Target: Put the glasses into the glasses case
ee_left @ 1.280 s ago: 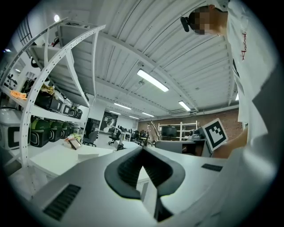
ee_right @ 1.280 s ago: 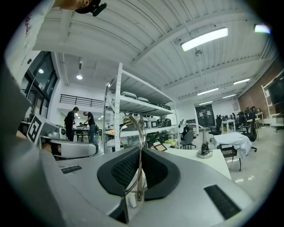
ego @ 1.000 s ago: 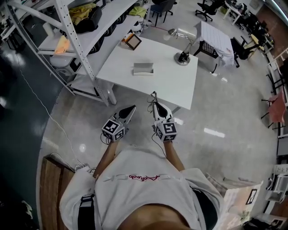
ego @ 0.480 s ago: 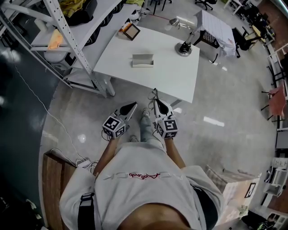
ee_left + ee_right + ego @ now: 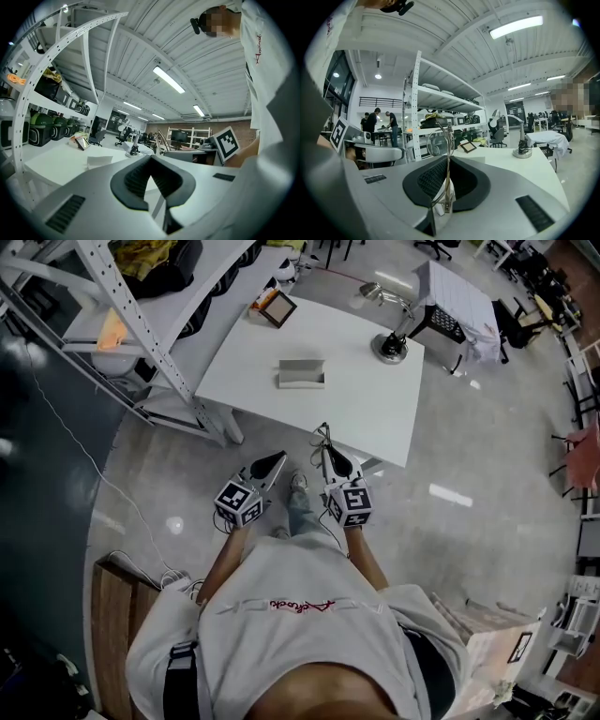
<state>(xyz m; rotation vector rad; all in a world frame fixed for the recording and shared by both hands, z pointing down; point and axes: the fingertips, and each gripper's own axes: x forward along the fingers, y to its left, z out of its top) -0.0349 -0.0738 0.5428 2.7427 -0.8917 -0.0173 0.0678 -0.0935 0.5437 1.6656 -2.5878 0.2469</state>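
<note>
Right tool (image 5: 329, 454) clenched on the glasses (image 5: 448, 154), lenses upward, short of the bench's (image 5: 366, 413) near edge. Left tool (image 5: 275, 462) closed on nothing. Glasses case (image 5: 302, 374) lies mid-bench, well apart from the 2 tools.

Glasses case (image 5: 301, 374): details too small

We count two grippers, the left gripper (image 5: 274, 465) and the right gripper (image 5: 329, 457), one pair of glasses (image 5: 449, 164), one white worktop (image 5: 356, 404), and on it one glasses case (image 5: 301, 374), one desk lamp (image 5: 390, 347) and one small framed picture (image 5: 278, 307).
</note>
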